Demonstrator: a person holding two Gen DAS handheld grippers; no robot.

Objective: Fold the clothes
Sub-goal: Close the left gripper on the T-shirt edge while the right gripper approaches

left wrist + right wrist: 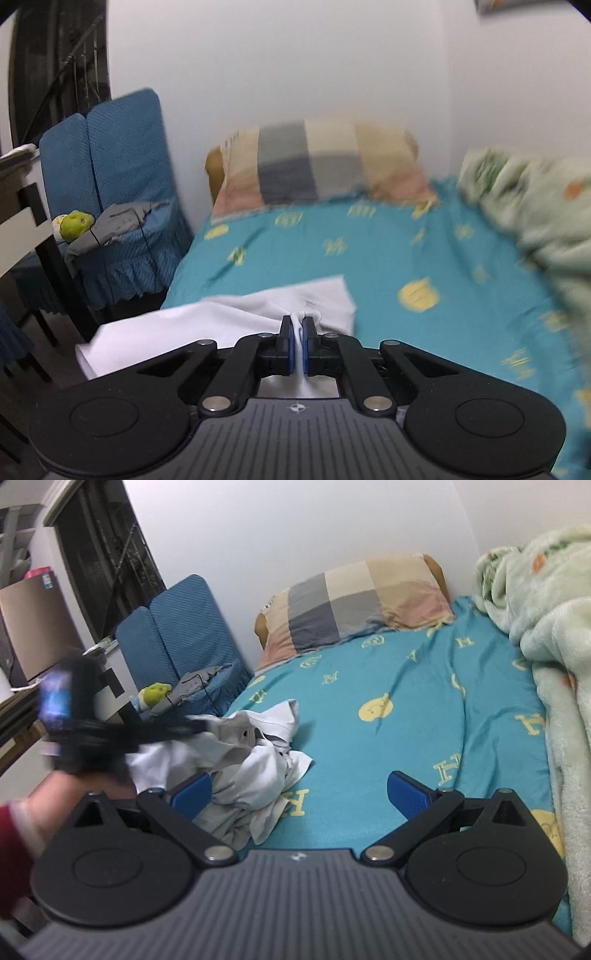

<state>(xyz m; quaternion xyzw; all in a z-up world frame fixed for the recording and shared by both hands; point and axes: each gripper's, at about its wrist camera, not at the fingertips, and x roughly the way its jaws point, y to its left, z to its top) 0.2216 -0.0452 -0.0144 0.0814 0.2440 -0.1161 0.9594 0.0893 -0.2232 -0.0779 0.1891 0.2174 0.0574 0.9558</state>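
A white garment (207, 325) lies over the near left corner of the bed. My left gripper (299, 334) is shut on a pinch of its cloth, which bunches up between the blue pads. In the right wrist view the same white garment (258, 775) is a crumpled heap with grey folds on the turquoise sheet. There my left gripper shows as a dark blur at the heap's left side, held by a hand with a red sleeve (14, 849). My right gripper (299, 794) is open, its fingers wide apart over the heap's near right edge, with nothing pressed between them.
The bed has a turquoise sheet (424, 738) with yellow letters. A checked pillow (354, 605) lies at its head by the white wall. A pale green blanket (554, 664) is piled along the right. A blue covered chair (122, 192) with a grey cloth and a green toy stands left of the bed.
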